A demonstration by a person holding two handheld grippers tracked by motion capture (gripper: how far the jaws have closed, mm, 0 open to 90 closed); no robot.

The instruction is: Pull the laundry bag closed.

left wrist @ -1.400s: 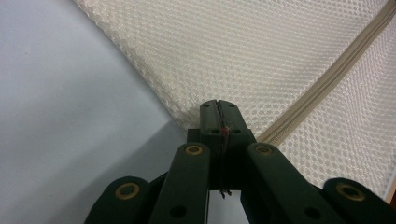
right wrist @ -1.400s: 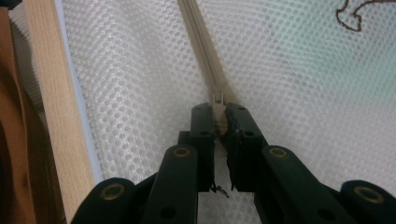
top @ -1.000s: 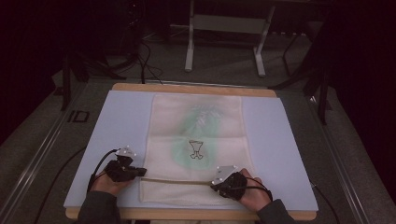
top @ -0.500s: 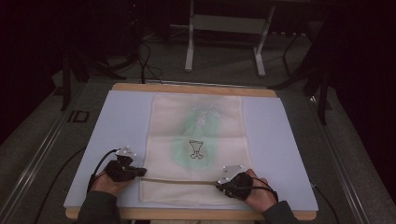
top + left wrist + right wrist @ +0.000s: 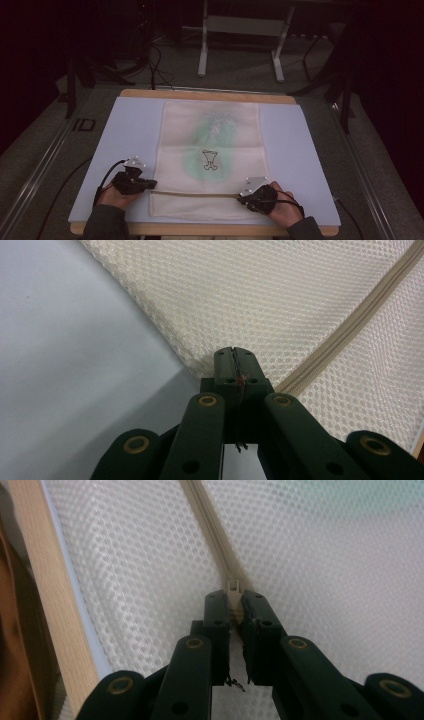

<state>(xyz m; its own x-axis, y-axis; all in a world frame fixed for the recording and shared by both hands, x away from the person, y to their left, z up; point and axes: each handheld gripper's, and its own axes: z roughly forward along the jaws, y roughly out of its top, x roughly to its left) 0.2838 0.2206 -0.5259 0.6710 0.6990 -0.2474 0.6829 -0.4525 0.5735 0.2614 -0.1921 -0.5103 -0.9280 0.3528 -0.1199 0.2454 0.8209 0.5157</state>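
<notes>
Cream honeycomb mesh makes up the flat zippered laundry bag (image 5: 210, 150) lying at the centre of the pale blue table mat (image 5: 130, 125), with a green-tinted garment bearing a small dark goblet-like print (image 5: 210, 160) showing through it. A beige zipper (image 5: 195, 194) runs across the lower part of the bag, from left to right in the high view.

At the lower left of that view, the left gripper (image 5: 148, 185) sits at the bag's left edge. In the left gripper view its jaws are pressed together on the mesh corner (image 5: 210, 357) just beside the zipper's end (image 5: 350, 325), pinning the bag.

At the lower right, the right gripper (image 5: 242, 198) has shifted over the last second: it was further left along the zipper line and has now drawn slightly toward the right edge of the frame, its hand (image 5: 280, 202) trailing lower. In the right gripper view the jaws are clamped on the small beige zipper slider (image 5: 233, 591).

That shift suggests the slider is being pulled along the track while the left side anchors the fabric. Most likely the zipper is near the end of its travel, since the slider sits close to the bag's right edge.
</notes>
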